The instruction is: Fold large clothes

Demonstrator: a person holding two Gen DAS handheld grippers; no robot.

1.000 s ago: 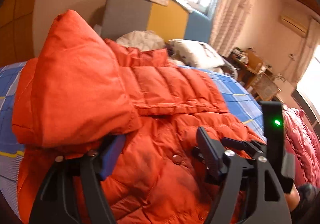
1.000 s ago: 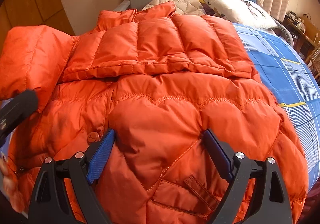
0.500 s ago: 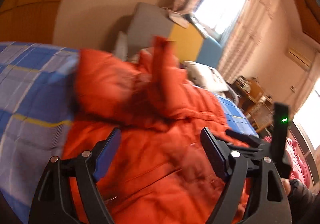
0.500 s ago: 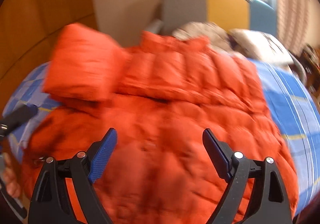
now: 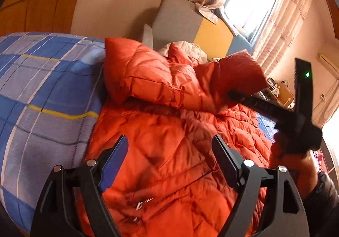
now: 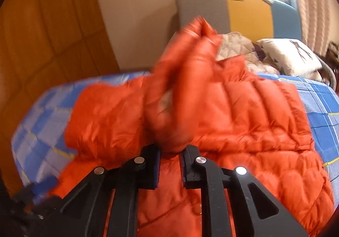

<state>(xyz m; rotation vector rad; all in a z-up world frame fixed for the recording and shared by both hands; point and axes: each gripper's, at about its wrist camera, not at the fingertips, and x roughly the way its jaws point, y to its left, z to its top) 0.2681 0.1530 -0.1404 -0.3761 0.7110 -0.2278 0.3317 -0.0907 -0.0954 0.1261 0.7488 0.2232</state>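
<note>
An orange puffer jacket (image 5: 161,131) lies spread on the bed, one sleeve folded across its chest. My left gripper (image 5: 169,152) hovers open over the jacket's lower front, nothing between its blue pads. My right gripper (image 6: 170,152) has its jaws closing, and they pinch a bunch of the other sleeve (image 6: 186,88), which rises blurred above the jacket body (image 6: 264,122). In the left wrist view the right gripper (image 5: 232,94) reaches in from the right and holds that sleeve's cuff end (image 5: 237,71) lifted off the jacket.
The blue plaid bed cover (image 5: 42,88) shows left of the jacket. A grey, yellow and blue headboard (image 5: 178,20) stands behind, with a white pillow (image 6: 290,56) and a beige quilted item (image 6: 237,46). Wooden wall panels are at left; a desk (image 5: 281,92) is far right.
My right gripper's jaws went from wide open to closed on the sleeve and lifted it. My left gripper moved toward the jacket's left edge and stayed open.
</note>
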